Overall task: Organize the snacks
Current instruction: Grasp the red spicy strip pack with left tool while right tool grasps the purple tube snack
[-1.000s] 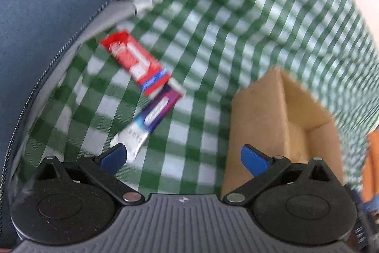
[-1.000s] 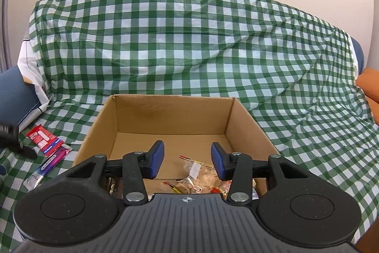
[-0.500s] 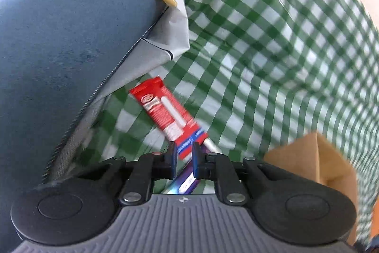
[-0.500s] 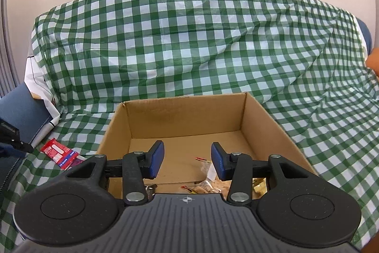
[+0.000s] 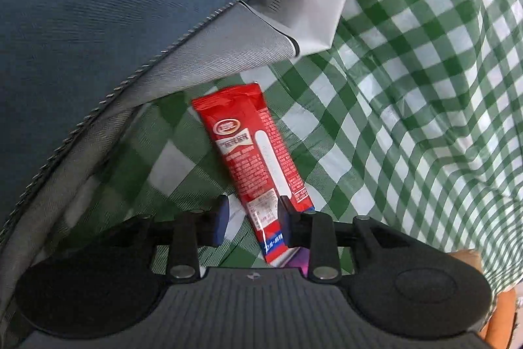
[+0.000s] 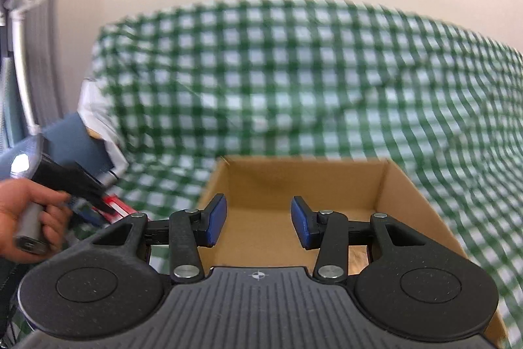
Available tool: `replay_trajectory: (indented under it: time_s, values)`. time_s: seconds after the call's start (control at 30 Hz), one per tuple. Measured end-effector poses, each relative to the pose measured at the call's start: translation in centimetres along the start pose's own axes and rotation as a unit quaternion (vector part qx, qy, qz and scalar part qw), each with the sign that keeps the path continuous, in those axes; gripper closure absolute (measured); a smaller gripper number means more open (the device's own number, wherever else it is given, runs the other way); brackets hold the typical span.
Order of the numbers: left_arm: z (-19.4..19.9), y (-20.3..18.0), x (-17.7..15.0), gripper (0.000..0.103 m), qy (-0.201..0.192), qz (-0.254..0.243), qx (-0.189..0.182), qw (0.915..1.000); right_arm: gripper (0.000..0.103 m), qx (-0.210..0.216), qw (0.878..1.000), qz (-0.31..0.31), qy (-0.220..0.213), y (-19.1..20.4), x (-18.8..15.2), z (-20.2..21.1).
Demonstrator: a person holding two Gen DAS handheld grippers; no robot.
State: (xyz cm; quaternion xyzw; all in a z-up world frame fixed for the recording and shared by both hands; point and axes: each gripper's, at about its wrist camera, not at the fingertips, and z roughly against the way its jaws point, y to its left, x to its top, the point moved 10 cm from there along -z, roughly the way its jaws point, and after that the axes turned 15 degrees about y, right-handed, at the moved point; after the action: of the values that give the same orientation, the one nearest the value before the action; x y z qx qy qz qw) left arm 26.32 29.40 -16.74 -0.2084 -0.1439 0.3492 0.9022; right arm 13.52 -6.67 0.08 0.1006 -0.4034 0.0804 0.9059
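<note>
Left gripper (image 5: 251, 219): bottom centre of the left wrist view, pointed down at the cloth. Its jaws have just been opening a little after a near-close and now stand partly apart, with the near end of the red snack packet (image 5: 253, 157) between them. The right-hand pad touches or nearly touches the packet's edge; a gap shows beside the left-hand pad, so I judge it not yet gripped.

Red snack packet: lying flat on the green-checked cloth (image 5: 408, 120), running from the jaws up toward the middle of the frame. It is still outside the box.

Purple packet (image 5: 302, 259): only a sliver shows, lower centre, under the red packet's near end and mostly hidden by the gripper. It too is left to collect.

Blue cushion (image 5: 114, 5): fills the upper left, its piped edge just beside the red packet's far end.

Right gripper (image 6: 258, 219): lower centre of the right wrist view, jaws partly apart with nothing between them, held over the cardboard box (image 6: 415, 201).

Cardboard box: open-topped, centre right. Its visible floor is mostly bare; a pale bit at the lower right, behind the gripper, may be snacks already in, though I cannot tell.

Person's hand (image 6: 27, 218): left edge of the right wrist view, holding the left gripper's handle by the cushion, well apart from the box.

Progress: the pick is in hand, not finished — at least two packets still lie on the cloth. What remains is to close on the red one, lift it and carry it to the box — then the purple one.
</note>
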Motion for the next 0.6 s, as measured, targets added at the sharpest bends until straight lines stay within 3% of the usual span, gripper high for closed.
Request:
replay_trajectory:
  time_s: [0.2, 0.23, 0.3, 0.37, 0.5, 0.6]
  values:
    - [-0.7, -1.0, 0.4, 0.071, -0.019, -0.04, 0.033, 0.9985, 0.057, 0.025, 0.996, 0.079, -0.037, 3.9, 0.1, 0.9]
    - [-0.7, -1.2, 0.3, 0.083, -0.021, -0.054, 0.049, 0.9971, 0.057, 0.027, 0.995, 0.091, -0.037, 4.5, 0.0, 0.9]
    - [-0.6, -1.4, 0.4, 0.093, -0.023, -0.08, 0.068, 0.9942, 0.057, 0.031, 0.993, 0.112, -0.038, 5.4, -0.2, 1.0]
    - [-0.4, -1.4, 0.3, 0.103, -0.016, -0.084, 0.061, 0.9945, 0.057, 0.038, 0.991, 0.123, -0.034, 6.1, -0.2, 1.0]
    - [1.4, -1.8, 0.6, 0.103, -0.006, -0.088, 0.033, 0.9955, 0.057, 0.046, 0.992, 0.121, -0.007, 7.7, 0.1, 0.2]
    - [3.1, -3.0, 0.7, 0.103, -0.005, -0.118, 0.025, 0.9927, 0.057, 0.06, 0.994, 0.095, 0.008, 9.6, 1.3, -0.2]
